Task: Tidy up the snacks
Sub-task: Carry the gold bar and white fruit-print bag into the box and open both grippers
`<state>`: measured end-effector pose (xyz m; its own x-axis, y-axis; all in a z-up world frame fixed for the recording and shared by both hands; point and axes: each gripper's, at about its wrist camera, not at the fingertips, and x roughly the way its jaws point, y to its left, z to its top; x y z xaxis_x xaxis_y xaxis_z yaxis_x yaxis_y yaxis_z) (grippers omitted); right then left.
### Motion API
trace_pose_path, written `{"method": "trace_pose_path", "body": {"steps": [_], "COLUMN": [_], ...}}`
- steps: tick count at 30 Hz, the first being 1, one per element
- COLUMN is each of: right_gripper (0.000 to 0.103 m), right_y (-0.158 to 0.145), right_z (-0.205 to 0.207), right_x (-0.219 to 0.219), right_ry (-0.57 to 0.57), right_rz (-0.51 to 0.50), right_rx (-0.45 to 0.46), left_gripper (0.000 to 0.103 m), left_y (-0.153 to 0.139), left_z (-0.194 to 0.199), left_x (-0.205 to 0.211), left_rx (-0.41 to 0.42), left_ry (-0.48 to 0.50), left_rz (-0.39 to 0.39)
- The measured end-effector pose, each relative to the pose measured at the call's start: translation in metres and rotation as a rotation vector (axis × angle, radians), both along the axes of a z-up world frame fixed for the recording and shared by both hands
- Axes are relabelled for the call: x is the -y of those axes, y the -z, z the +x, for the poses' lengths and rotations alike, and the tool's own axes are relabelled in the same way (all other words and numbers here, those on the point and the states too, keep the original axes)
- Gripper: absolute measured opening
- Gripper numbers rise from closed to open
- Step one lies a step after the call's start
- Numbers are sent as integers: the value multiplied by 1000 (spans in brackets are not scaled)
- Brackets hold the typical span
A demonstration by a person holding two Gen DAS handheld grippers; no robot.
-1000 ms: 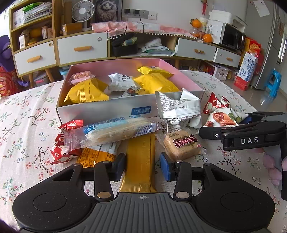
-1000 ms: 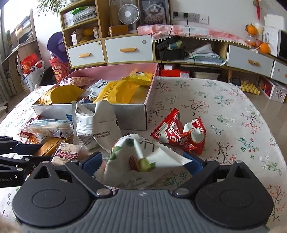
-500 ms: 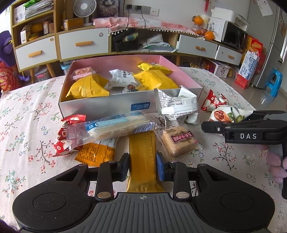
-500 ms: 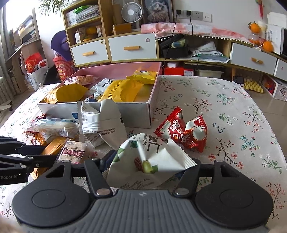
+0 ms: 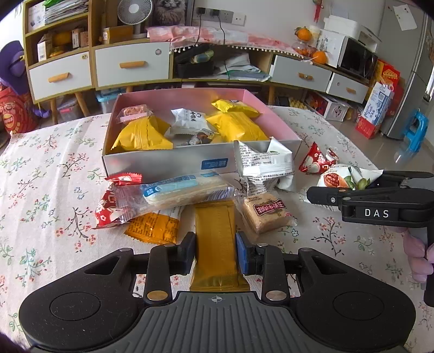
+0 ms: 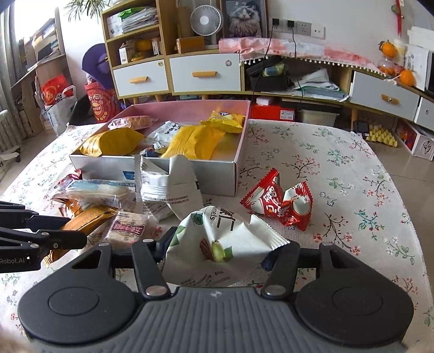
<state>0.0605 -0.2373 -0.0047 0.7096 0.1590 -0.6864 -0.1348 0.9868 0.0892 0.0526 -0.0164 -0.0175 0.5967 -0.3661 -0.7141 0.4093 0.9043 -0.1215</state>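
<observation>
A pink-lined box (image 5: 173, 163) (image 6: 214, 171) holds several yellow and white snack packs. My left gripper (image 5: 215, 254) is shut on a long gold snack bar (image 5: 215, 233), lifted a little from the pile in front of the box. My right gripper (image 6: 219, 252) is shut on a white nut packet (image 6: 217, 244), held just above the table; that packet also shows in the left wrist view (image 5: 344, 179). Loose snacks lie by the box: a clear blue-labelled cake pack (image 5: 179, 190), an orange packet (image 5: 154, 225), a brown pastry (image 5: 264, 214), a white crumpled packet (image 5: 265, 165) and red packets (image 6: 282, 203).
The table has a floral cloth (image 6: 339, 163), with its edge at the right. Behind it stand cabinets with drawers (image 6: 203, 73) and a fan (image 6: 204, 20). The right gripper's body (image 5: 379, 203) is at the right in the left wrist view.
My left gripper has closed on the gold bar and lifted. My right gripper has closed on the nut packet and raised it slightly.
</observation>
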Motion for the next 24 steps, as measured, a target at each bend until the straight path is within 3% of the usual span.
{"method": "trace_pose_path", "body": {"steps": [10,24], "right_gripper": [54,54], "right_y": [-12,-38], "right_z": [-3,2], "right_x": [-6,-15], "right_ry": [-3,13], "right_rz": [-5,74], "right_rx": [27,75], "left_gripper": [29,29], "left_y": [-18,-46], "left_z": [-10,-13], "left_x": [-3,-15], "left_rx": [11,55], "left_ry": [18,-3], "left_rz": [-28,-106]}}
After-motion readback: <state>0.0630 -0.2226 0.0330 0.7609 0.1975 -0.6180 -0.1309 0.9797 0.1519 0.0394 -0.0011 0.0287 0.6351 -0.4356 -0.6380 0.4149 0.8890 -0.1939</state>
